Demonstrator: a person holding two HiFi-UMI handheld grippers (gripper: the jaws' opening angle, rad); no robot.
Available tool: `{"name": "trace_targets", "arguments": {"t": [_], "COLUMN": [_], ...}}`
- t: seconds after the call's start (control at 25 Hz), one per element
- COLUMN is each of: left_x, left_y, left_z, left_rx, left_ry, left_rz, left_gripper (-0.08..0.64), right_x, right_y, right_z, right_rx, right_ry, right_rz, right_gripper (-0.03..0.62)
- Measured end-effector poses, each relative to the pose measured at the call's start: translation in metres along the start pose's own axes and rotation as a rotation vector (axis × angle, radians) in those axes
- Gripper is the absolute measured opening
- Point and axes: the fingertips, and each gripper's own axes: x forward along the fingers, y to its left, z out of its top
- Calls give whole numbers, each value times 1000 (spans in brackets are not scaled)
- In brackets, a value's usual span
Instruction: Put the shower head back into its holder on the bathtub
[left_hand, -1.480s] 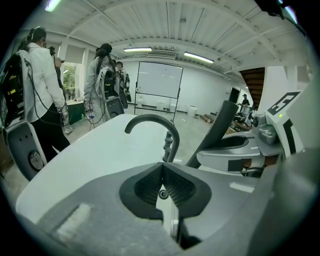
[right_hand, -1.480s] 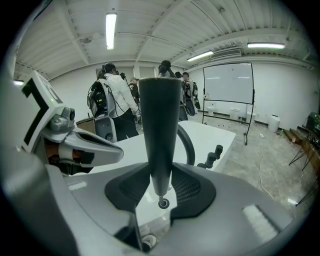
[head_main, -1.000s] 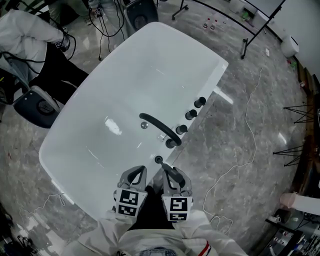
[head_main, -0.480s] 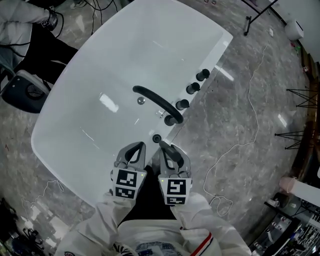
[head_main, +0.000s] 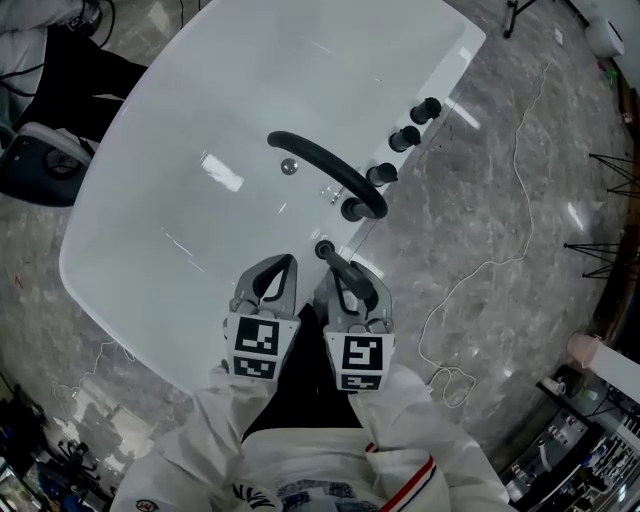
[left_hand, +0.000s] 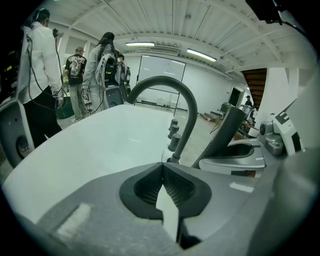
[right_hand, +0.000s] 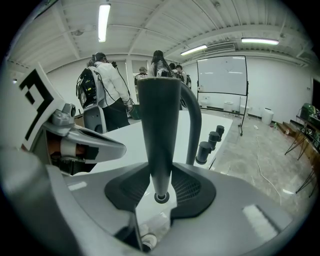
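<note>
Right hand-held gripper (head_main: 338, 272) (right_hand: 161, 176): jaws closed on the dark stick-shaped shower head (head_main: 331, 258) (right_hand: 159, 120), gripped low on its handle. In the right gripper view the handle stands upright between the pads, ringed end just below them and wider end at the top.

Left hand-held gripper (head_main: 287, 262) (left_hand: 162, 166): jaw tips are together with nothing between them (only white tub shows through the gap further back). It sits just beside the right one, both pointing at the tub. From its view the shower head (left_hand: 226, 131) leans up on the right.

Shower head location: over the near rim of the white bathtub (head_main: 190, 130) (left_hand: 85, 145) (right_hand: 127, 137), at the near end of the row of fittings. Its far tip is just short of the base of the arched dark faucet (head_main: 322, 166) (left_hand: 186, 102) (right_hand: 196, 125). I can't tell whether it touches the rim, and I can't single out the holder.

Three dark knobs (head_main: 404, 137) (left_hand: 173, 134) (right_hand: 212, 138) run along the rim beyond the faucet.

Around the tub is grey marbled floor (head_main: 470, 180) with a thin cable (head_main: 505, 255) trailing across it. People (left_hand: 37, 65) (right_hand: 105, 87) stand past the far end, with a whiteboard (left_hand: 161, 80) (right_hand: 222, 82) behind.
</note>
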Motion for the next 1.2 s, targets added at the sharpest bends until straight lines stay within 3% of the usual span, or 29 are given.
{"name": "trace_targets", "arguments": {"t": [1.2], "left_x": [20], "left_y": [17], "left_z": [-36], "left_rx": [-28], "left_ry": [42], "left_rz": [6], "left_gripper": [0], "right_x": [48], "right_y": [5], "right_z": [-34], "right_rx": [-15], "right_ry": [44], "right_rz": [7], "right_gripper": [137]}}
